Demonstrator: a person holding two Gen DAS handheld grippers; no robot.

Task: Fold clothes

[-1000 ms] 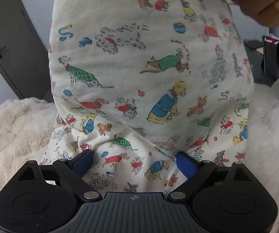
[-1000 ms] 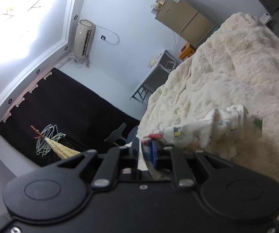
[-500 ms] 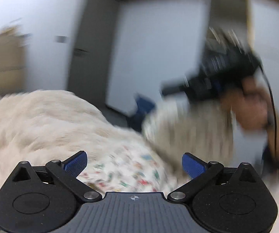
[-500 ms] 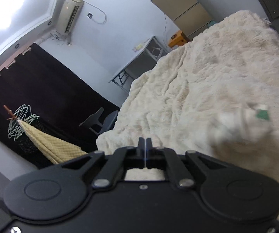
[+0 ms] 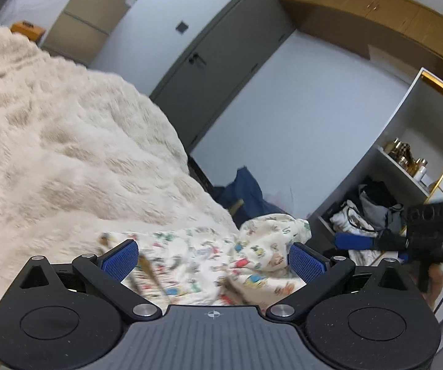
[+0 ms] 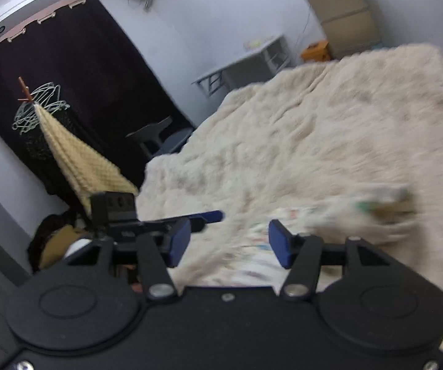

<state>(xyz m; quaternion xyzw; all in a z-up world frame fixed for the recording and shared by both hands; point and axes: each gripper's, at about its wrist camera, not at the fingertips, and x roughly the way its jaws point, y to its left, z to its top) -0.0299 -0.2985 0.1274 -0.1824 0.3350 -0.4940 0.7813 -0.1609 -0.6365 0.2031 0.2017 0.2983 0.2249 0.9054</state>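
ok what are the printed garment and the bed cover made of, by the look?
Garment: thin, soft knit, probably cotton jersey; matte, cream with small coloured animal prints, crumples limply. Bed cover: plush faux fur or long-pile fleece; cream, shaggy tufts, faint sheen.

The left gripper (image 5: 212, 260) stands wide open, while the right gripper (image 6: 227, 243) is opening, both empty.

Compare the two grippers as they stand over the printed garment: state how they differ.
1. The left gripper has its jaws spread wide; the right gripper shows a narrower gap, its jaws opening.
2. The printed garment fills the view between the left gripper's pads; behind the right gripper's pads, blanket fills much of the gap.

Shared: blue pads, black bodies, and neither grips the cloth.
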